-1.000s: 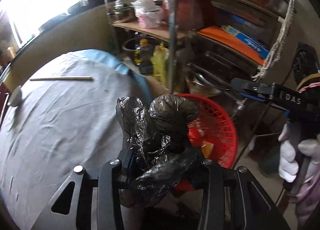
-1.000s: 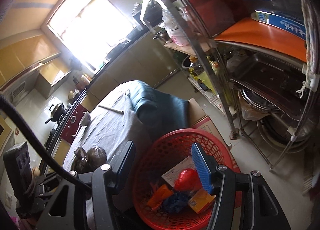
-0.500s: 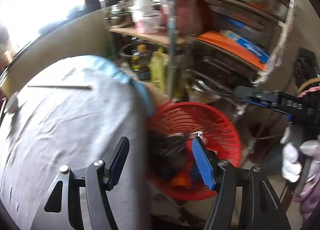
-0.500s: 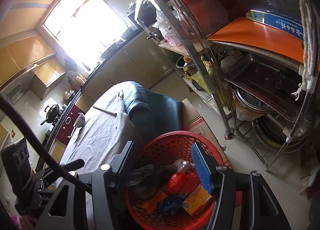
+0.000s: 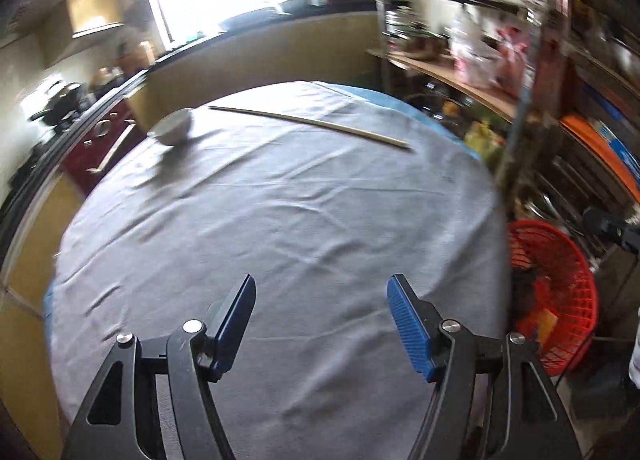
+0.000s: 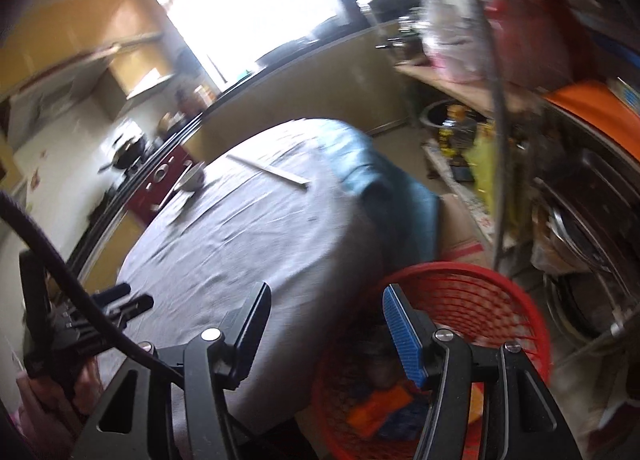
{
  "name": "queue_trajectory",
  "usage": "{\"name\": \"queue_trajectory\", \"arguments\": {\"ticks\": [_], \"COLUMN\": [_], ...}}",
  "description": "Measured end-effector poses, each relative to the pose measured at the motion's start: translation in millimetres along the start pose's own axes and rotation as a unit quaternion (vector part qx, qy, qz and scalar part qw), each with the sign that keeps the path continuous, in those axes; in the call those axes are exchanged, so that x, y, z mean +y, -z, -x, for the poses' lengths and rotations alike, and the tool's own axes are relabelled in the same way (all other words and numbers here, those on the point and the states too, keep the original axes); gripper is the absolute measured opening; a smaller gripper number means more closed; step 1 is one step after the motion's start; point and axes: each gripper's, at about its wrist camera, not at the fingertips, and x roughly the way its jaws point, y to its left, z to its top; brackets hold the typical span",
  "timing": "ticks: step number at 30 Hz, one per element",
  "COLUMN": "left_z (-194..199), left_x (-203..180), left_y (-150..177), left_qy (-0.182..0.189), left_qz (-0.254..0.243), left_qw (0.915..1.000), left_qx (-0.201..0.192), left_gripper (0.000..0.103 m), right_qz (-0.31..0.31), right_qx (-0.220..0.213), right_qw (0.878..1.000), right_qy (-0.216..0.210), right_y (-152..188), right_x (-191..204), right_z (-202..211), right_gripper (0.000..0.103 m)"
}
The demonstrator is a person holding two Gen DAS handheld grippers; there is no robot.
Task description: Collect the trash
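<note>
The left gripper (image 5: 320, 324), empty with jaws opening, hangs over the grey-clothed round table (image 5: 280, 220). The right gripper (image 6: 324, 324) stands half open, holding nothing. Trash sits in the red plastic mesh basket (image 6: 520, 300) beside the table's right edge. Judged next: find any remaining trash; only a white bowl (image 5: 173, 128) and a thin wooden stick (image 5: 312, 125) lie near the far edge.

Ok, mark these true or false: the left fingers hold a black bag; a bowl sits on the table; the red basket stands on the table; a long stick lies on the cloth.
1. The left gripper holds a black bag. False: nothing is between its fingers; the jaws are opening.
2. A bowl sits on the table. True.
3. The red basket stands on the table. False: it stands beside the table, lower down.
4. A long stick lies on the cloth. True.
</note>
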Motion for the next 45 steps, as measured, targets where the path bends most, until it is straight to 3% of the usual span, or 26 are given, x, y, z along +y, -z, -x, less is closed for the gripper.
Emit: {"name": "queue_trajectory", "arguments": {"ticks": [9, 21, 23, 31, 45], "left_z": [28, 56, 59, 62, 98], "left_x": [56, 108, 118, 144, 166], "left_y": [16, 40, 47, 64, 81], "left_qy": [-0.053, -0.111, -0.120, -0.141, -0.160], "left_qz": [0.064, 0.131, 0.144, 0.177, 0.198], "left_qw": [0.9964, 0.9846, 0.9818, 0.9736, 0.9659], "left_qx": [-0.017, -0.031, -0.034, -0.029, -0.049], "left_gripper": [0.070, 0.072, 0.081, 0.081, 0.081], "right_qz": [0.090, 0.168, 0.175, 0.195, 0.228], "right_qx": [0.021, 0.032, 0.034, 0.042, 0.009], "right_qw": [0.995, 0.984, 0.982, 0.977, 0.970], "right_qy": [-0.034, -0.057, -0.063, -0.082, -0.085], "right_y": [10, 27, 31, 39, 44], "right_x": [98, 186, 197, 232, 279], "right_z": [-18, -21, -23, -35, -19], "right_gripper": [0.063, 0.063, 0.063, 0.063, 0.063]}}
